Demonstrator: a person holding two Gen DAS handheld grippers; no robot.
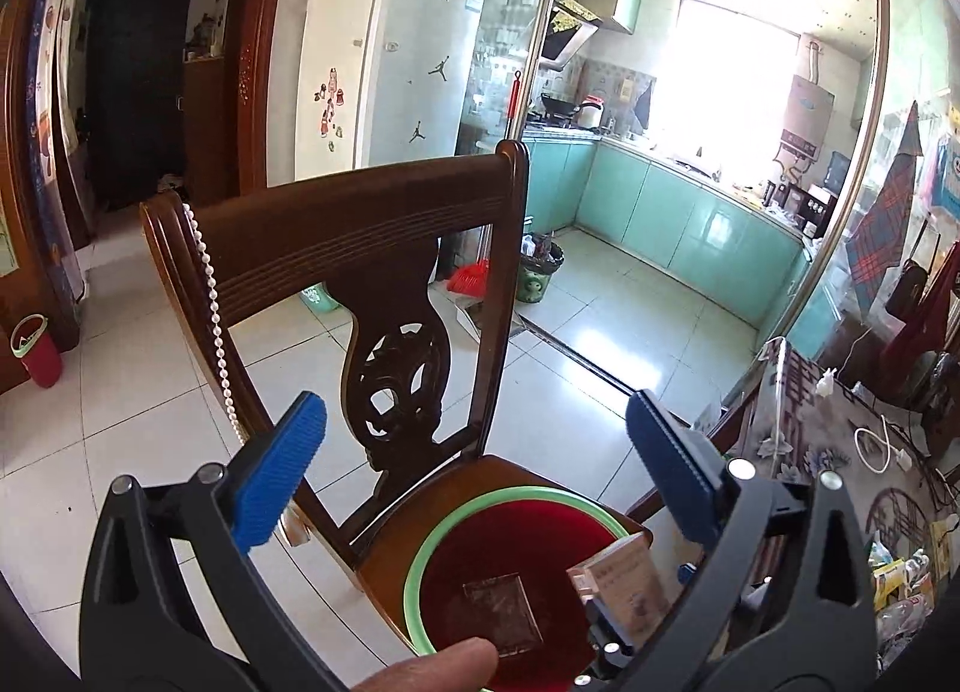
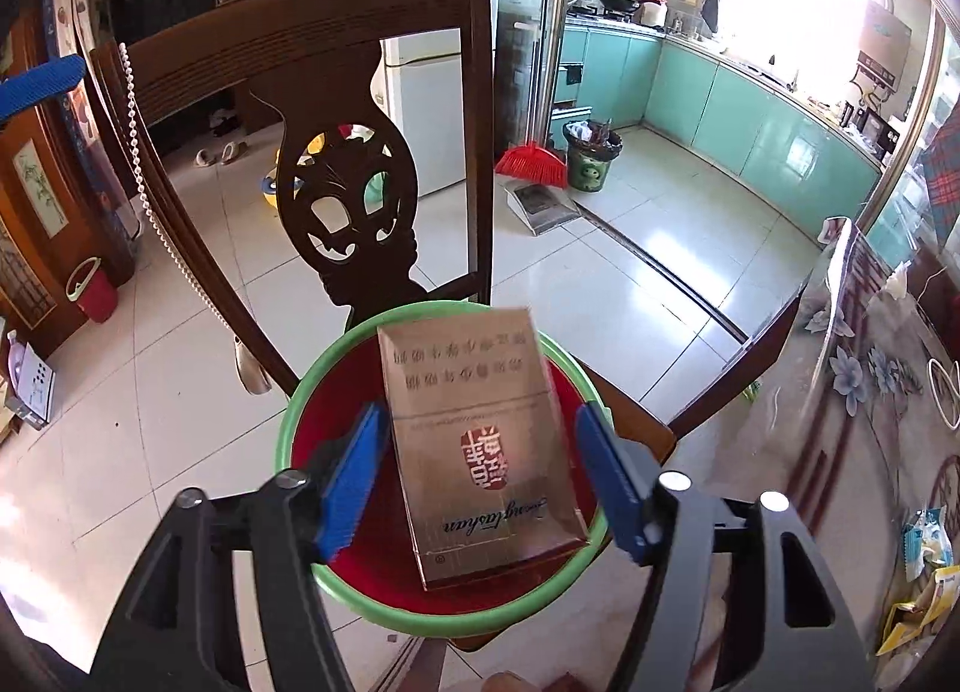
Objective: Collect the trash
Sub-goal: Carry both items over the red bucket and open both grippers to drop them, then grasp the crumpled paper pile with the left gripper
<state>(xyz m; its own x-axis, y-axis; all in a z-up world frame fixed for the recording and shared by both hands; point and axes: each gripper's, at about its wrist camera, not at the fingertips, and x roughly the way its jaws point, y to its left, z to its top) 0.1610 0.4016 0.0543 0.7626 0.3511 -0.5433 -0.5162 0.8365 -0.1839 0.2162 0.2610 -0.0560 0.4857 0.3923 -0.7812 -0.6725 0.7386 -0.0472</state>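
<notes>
Blue right fingers (image 2: 480, 476) stand spread, the gold cigarette pack (image 2: 480, 452) between them with a gap on each side, over the red bin (image 2: 438, 620). Left fingers (image 1: 474, 470) gape wide and empty above that bin on the wooden chair (image 1: 336, 236).

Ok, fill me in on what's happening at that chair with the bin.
A person is collecting trash with two handheld grippers. The right gripper has a cigarette pack between its fingers, directly over a red bin standing on the wooden chair. Its fingers look spread slightly wider than the pack, as if letting go. The left gripper is open and empty beside it.
</notes>
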